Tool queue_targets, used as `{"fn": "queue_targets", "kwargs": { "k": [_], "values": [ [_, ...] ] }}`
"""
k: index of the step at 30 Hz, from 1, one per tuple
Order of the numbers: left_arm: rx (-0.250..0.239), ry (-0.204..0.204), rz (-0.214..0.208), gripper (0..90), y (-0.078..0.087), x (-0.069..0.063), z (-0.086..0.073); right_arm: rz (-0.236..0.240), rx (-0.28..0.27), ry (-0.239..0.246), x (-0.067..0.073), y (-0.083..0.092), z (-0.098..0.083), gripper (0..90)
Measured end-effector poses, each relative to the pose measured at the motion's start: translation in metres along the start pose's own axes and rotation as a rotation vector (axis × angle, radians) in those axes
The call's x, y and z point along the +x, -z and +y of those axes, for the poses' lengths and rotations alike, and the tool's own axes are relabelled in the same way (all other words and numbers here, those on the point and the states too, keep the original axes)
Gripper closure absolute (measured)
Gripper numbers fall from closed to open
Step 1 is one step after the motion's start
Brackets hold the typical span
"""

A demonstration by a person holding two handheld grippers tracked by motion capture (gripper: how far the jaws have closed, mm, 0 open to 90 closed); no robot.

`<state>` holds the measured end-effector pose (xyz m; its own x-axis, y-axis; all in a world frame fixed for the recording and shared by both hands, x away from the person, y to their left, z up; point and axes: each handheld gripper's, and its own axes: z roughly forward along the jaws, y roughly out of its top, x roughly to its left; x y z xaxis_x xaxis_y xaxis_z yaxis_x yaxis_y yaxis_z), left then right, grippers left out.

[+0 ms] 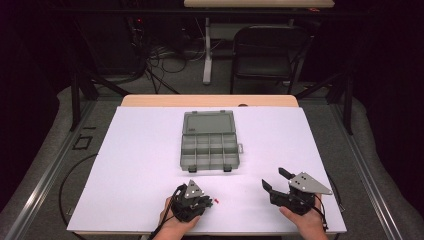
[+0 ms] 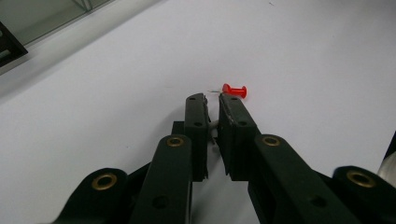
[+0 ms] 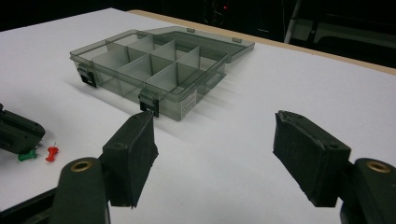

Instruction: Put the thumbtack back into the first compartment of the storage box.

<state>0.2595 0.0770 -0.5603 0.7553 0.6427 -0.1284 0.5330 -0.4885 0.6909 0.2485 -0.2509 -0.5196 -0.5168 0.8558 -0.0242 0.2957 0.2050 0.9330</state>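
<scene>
Left gripper (image 2: 212, 100): jaws nearly together, gripping nothing, tips just beside the small red plastic push pin (image 2: 235, 90). Right gripper (image 3: 215, 140): jaws wide apart, well right of the pin.

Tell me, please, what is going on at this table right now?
A person holds tongs in each hand over a white table. The left tongs are nearly shut, low on the table, with a small pale thing between them; what it is I cannot tell. A red pushpin lies loose just past their tips, a green pushpin beside it. The right tongs are open and hold nothing. An open divided box sits farther back.
</scene>
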Motion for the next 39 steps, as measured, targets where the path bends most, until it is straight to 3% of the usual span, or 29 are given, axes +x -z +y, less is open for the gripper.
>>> {"fn": "queue_targets", "kwargs": {
  "k": [8,11,20,39],
  "values": [
    [-0.005,0.005,0.007,82.9,0.000,-0.001,-0.001,-0.004,0.000,0.003,0.000,0.000,0.000,29.1],
    [-0.003,0.037,-0.015,82.9,0.001,0.002,0.000,-0.004,0.003,0.000,0.000,0.000,0.000,29.1],
    [0.000,0.052,-0.032,82.9,0.001,0.005,0.001,-0.004,0.002,-0.001,-0.001,0.000,0.000,29.0],
    [-0.090,0.139,-0.009,83.0,0.023,0.029,0.010,0.001,0.007,-0.006,-0.001,-0.001,-0.001,29.0]
  ]
}}
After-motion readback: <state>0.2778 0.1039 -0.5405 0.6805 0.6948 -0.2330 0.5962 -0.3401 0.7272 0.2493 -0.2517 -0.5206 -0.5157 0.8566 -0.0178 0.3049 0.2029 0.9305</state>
